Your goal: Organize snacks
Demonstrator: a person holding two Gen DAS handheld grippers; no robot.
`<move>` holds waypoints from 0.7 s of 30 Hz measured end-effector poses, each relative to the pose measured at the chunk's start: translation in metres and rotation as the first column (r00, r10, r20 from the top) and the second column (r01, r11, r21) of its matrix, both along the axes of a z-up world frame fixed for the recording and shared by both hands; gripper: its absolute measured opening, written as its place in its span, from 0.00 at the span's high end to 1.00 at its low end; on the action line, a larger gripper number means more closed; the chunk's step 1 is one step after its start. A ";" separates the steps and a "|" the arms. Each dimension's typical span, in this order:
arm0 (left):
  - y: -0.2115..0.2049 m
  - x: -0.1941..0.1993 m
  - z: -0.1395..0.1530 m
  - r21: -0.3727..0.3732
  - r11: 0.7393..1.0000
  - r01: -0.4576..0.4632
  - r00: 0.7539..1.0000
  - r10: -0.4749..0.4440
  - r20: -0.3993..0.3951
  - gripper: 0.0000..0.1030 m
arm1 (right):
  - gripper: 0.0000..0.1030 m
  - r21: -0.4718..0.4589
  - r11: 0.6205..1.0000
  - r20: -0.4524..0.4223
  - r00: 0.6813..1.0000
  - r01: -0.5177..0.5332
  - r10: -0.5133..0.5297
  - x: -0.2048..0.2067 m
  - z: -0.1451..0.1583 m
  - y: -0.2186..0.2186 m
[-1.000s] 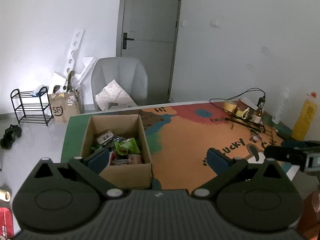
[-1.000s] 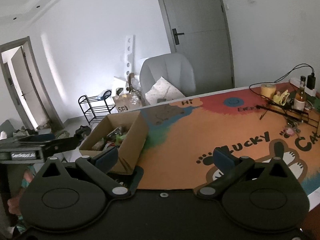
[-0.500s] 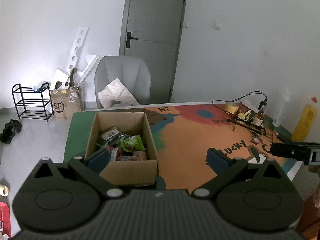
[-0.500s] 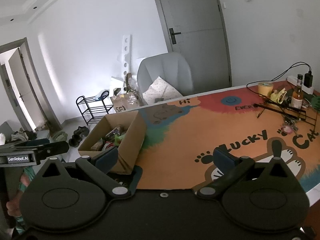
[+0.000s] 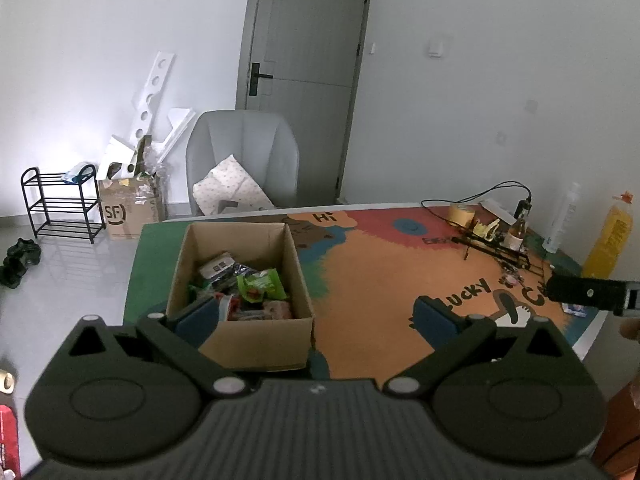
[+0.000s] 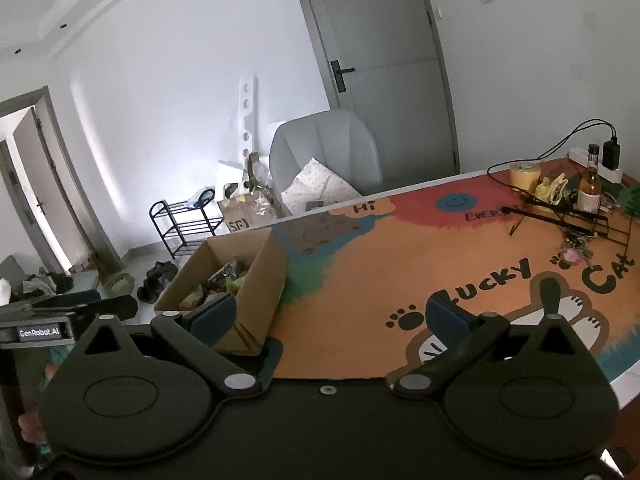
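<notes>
An open cardboard box sits on the left part of a colourful cat-print mat; several snack packets lie inside, one bright green. My left gripper hovers open just in front of the box, nothing between its blue pads. In the right wrist view the same box stands at the left of the mat, and my right gripper hangs open and empty over the table's near edge. The right gripper's body shows at the left view's right edge; the left gripper's body shows at the right view's left edge.
At the mat's far right stand a brown bottle, a roll of yellow tape, cables and a black wire rack. An orange bottle stands at the table's right edge. Behind the table are a grey chair and a shoe rack.
Both cameras have drifted slightly, so the box sits a little further right and nearer centre in the left view. Both grippers stay open and empty.
</notes>
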State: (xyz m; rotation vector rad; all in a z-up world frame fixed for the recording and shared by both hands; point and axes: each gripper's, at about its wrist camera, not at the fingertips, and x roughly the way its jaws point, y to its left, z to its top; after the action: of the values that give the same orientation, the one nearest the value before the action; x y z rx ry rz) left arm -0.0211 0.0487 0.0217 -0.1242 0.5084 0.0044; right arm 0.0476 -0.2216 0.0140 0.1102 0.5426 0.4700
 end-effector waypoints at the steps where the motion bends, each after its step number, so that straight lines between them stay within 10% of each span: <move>1: 0.000 0.000 0.000 0.001 1.000 0.001 1.000 -0.001 0.000 0.00 | 0.00 -0.002 1.000 0.000 1.000 0.000 0.000 0.000 0.000 0.001; 21: -0.001 0.001 -0.002 0.001 1.000 0.006 1.000 -0.006 -0.003 0.00 | 0.00 -0.014 1.000 0.000 1.000 -0.004 0.004 -0.001 0.000 0.005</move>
State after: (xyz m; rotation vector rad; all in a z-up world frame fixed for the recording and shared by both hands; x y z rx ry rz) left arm -0.0202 0.0479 0.0198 -0.1221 0.5118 -0.0008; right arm 0.0462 -0.2171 0.0135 0.0959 0.5458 0.4704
